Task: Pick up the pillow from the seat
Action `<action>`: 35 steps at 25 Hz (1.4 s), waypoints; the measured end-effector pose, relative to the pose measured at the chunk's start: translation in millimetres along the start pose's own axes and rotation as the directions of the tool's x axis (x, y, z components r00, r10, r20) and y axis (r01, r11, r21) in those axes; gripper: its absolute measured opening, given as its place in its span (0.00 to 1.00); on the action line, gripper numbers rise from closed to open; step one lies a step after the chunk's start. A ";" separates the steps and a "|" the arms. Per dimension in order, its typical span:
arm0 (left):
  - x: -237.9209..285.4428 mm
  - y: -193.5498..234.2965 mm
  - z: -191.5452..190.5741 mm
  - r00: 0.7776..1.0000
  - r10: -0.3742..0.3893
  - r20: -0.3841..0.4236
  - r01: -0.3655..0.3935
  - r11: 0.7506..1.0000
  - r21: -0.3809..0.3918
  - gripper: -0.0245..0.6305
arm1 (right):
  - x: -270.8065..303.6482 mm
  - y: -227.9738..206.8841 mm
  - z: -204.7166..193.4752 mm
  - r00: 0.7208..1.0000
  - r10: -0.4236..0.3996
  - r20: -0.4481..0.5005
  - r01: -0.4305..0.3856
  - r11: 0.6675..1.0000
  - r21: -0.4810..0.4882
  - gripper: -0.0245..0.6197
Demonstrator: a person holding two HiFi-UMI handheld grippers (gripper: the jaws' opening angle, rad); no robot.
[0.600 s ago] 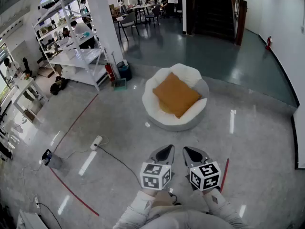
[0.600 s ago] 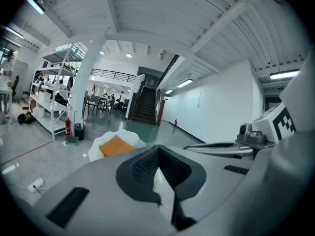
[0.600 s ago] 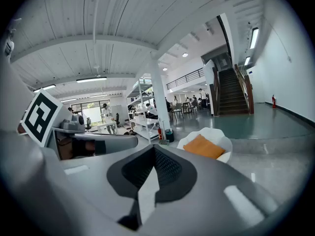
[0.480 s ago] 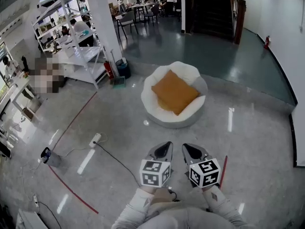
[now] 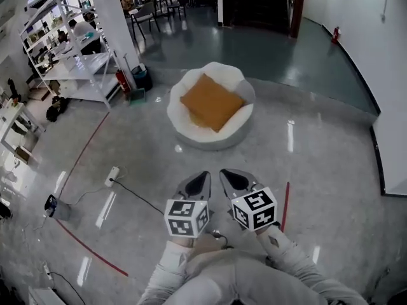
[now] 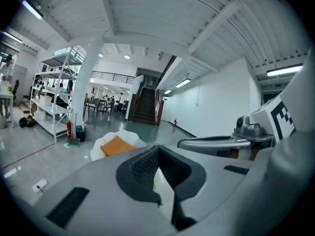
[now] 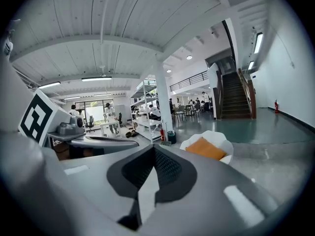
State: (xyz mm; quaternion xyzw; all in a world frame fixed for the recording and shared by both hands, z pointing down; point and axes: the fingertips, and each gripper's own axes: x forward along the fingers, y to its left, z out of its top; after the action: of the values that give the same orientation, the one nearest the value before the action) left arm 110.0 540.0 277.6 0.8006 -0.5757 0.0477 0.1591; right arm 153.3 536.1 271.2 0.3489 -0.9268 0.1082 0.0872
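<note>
An orange square pillow (image 5: 211, 101) lies flat in the hollow of a round white seat (image 5: 184, 128) on the grey floor, ahead of me. My left gripper (image 5: 203, 174) and right gripper (image 5: 226, 172) are held side by side in front of my body, well short of the seat, both shut with nothing between the jaws. The pillow (image 6: 116, 145) on the white seat (image 6: 101, 149) shows beyond the tips in the left gripper view. Off to the right past the jaws in the right gripper view sit the pillow (image 7: 205, 148) and the seat (image 7: 222, 142).
A power strip (image 5: 112, 176) with a black cable (image 5: 137, 196) lies on the floor at the left. Red floor tape (image 5: 285, 204) runs beside my right gripper. A white pillar (image 5: 112, 24), shelving (image 5: 68, 68), a red extinguisher (image 5: 124, 81) and people at tables stand behind the seat.
The seat and pillow have shifted up and to the left in the head view. Both grippers stay shut, side by side, with the seat still apart from them.
</note>
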 end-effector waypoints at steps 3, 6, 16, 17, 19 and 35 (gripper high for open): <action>-4.0 -5.4 -1.0 1.000 0.005 -0.008 -0.005 1.000 -0.006 0.04 | -7.7 1.0 -0.1 1.000 0.001 -0.007 -0.001 1.000 0.003 0.04; -4.4 -9.3 -8.2 1.000 0.007 -0.015 -0.007 1.000 -0.008 0.04 | -12.3 0.1 -6.4 1.000 0.003 -0.008 -0.003 1.000 0.005 0.04; 9.8 4.4 -19.8 0.999 0.026 -0.044 -0.028 0.999 -0.036 0.04 | 1.3 -22.1 -18.9 1.000 -0.015 -0.021 0.017 0.995 0.100 0.04; 14.3 8.6 -19.9 0.999 0.029 -0.046 -0.031 0.999 -0.038 0.04 | 6.0 -25.2 -20.3 1.000 -0.015 -0.026 0.018 0.995 0.103 0.04; 24.7 20.2 -18.5 0.998 0.034 -0.048 -0.036 0.998 -0.044 0.04 | 18.5 -30.7 -20.9 0.999 -0.012 -0.033 0.015 0.995 0.100 0.04; 151.3 138.0 43.1 0.995 -0.046 -0.091 0.044 0.999 -0.025 0.04 | 181.0 -91.5 36.7 0.997 -0.054 -0.053 0.059 0.994 0.093 0.04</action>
State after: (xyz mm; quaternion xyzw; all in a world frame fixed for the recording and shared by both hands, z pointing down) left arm 26.4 349.9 303.7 0.8085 -0.5501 0.0738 0.1955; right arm 76.9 345.7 291.7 0.3759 -0.9079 0.1582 0.0970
